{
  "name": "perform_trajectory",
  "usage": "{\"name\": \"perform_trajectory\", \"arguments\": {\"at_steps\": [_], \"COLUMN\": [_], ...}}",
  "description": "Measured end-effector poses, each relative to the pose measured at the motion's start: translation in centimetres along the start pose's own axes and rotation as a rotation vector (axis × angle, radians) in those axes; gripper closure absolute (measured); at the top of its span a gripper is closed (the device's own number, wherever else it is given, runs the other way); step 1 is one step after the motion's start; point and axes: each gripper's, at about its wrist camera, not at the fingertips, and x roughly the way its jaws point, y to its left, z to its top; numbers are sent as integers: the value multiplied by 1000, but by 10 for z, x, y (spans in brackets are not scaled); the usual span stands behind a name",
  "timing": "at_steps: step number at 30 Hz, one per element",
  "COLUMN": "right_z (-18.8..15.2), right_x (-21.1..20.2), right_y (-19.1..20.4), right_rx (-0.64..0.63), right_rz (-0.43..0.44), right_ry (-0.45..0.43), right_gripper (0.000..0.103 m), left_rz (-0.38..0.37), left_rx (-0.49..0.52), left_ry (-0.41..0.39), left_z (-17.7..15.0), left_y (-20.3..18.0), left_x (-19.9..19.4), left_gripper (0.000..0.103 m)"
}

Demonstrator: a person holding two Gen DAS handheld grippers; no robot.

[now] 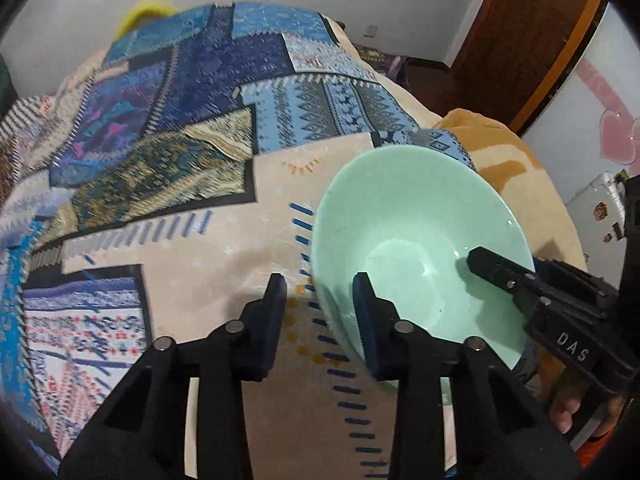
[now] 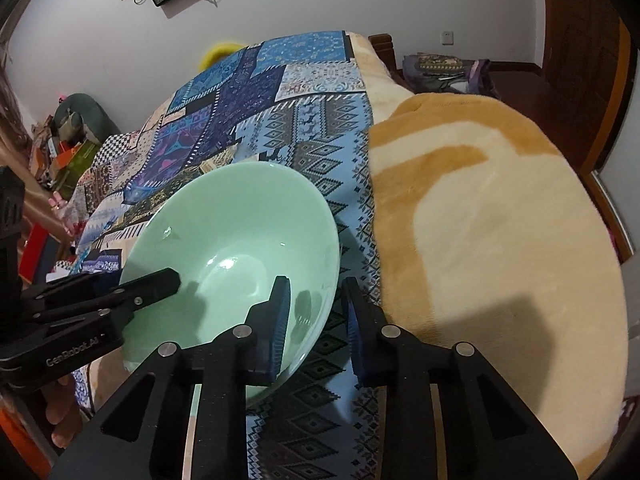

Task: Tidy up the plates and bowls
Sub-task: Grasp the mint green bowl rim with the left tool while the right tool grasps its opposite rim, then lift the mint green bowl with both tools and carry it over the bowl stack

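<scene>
Green bowl gripped by both tongs over the bed

The left tongs (image 1: 320,292) clamp the green bowl's (image 1: 412,216) rim at 9 o'clock, the right tongs (image 2: 314,300) at 3 o'clock, above the patchwork blanket (image 1: 192,120).

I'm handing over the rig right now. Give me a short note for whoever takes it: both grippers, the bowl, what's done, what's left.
Left gripper: jaws straddle the bowl's near-left rim, one finger inside, one outside; whether the pads press is unclear.
Right gripper: shut on the bowl's right rim.
Green bowl: empty, tilted, on the patterned bedspread, next to the tan blanket.
Done: bowl gripped on the right side, bracketed on the left.
Left: lift and place it. No plates or other bowls are in view.
</scene>
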Motion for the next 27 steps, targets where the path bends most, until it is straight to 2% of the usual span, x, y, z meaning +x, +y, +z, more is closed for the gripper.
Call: {"name": "perform_trajectory", "arguments": {"at_steps": [2,5,8,16,27], "right_z": [-1,-1,-1,-3,-12], "right_x": [0,-1,-2,-13,-53], "right_y": [3,8,11,18,40], "right_rx": [-8,-34,-51,-57,-63], "right_rz": [11,-13,-33,-29,-12], "right_ry": [-2,-11,-13,-17,-60], "right_gripper": [86,86,86,86,86], "left_rz": [-15,-33,-6,-4,-4], "left_rx": [-6,1,17,15,15], "left_ry": [13,21,12,12,-35], "left_z": [2,3,1,-7,-24], "left_y": [0,-4,-8,-8,-16], "left_x": [5,8,7,-8,-65], "left_gripper": [78,90,90,90,90]}}
